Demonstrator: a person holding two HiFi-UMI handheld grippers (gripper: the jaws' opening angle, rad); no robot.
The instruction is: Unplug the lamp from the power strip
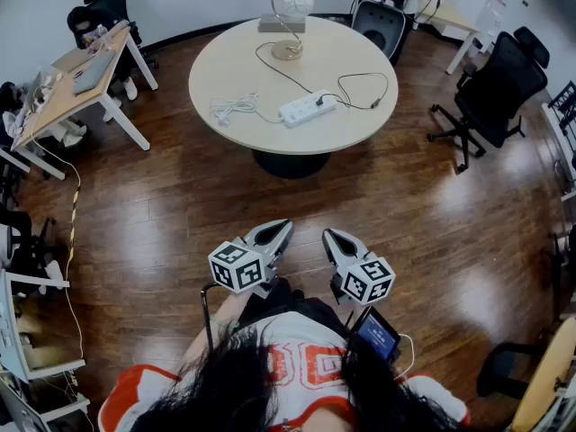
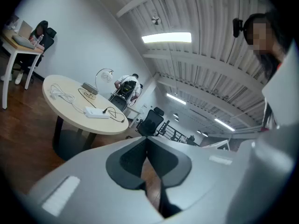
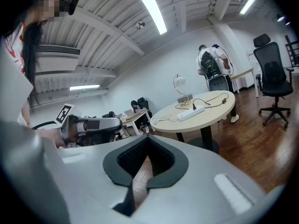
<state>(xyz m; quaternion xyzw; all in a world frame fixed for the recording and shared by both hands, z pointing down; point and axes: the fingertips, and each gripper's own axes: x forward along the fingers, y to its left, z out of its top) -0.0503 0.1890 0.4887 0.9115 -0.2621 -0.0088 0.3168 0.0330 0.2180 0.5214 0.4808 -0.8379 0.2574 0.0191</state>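
Observation:
The lamp [image 1: 290,7] stands at the far side of the round table [image 1: 225,61], and its black cord runs to a plug [image 1: 319,101] in the white power strip [image 1: 307,108]. Both grippers hang close to my body, far from the table. My left gripper [image 1: 283,227] has its jaws together with nothing between them, and so does my right gripper [image 1: 329,235]. The left gripper view shows the power strip [image 2: 96,112] and lamp [image 2: 103,74] in the distance. In the right gripper view the power strip [image 3: 192,113] and lamp [image 3: 178,81] are also far off.
A coiled white cable [image 1: 232,108] lies left of the strip. Black office chairs [image 1: 493,84] stand at the right and a chair [image 1: 380,23] sits behind the table. A desk [image 1: 76,84] is at the left. Dark wood floor [image 1: 360,205] lies between me and the table.

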